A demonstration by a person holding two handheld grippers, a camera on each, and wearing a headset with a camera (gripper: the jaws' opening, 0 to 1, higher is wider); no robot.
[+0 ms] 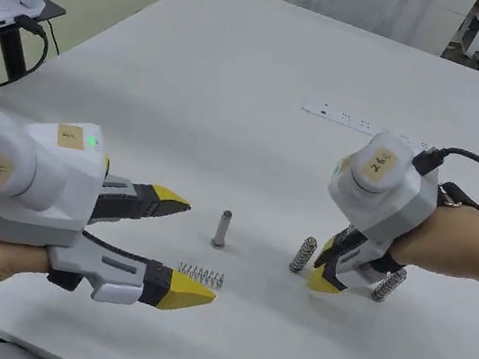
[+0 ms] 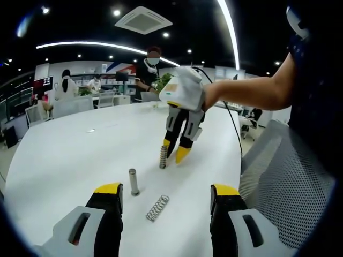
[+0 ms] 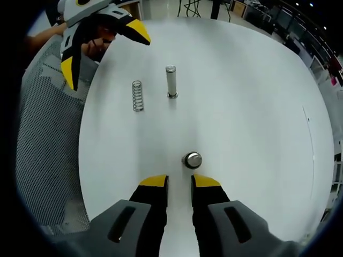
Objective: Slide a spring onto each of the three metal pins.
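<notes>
The loose spring [image 2: 157, 208] lies flat on the surface [image 1: 234, 97] just ahead of the left gripper [image 2: 167, 189], between its wide-apart jaws, long axis roughly along their reach, the bare pin [image 2: 133, 182] upright just beyond, while the right gripper [image 3: 180, 181], jaws nearly together and empty, hovers farther off.

Yellow-tipped fingers [image 1: 190, 292], silvery spring [image 1: 202, 275], perhaps grey pin [image 1: 221, 230], white table [image 1: 234, 97]

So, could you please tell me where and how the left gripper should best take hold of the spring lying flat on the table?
Probably by its near end, across the coils, coming down from above. The spring lies flat, pointing roughly along the left gripper and its open fingers, so they would close on its round sides, leaving the far end free to slip over the bare pin.
</notes>
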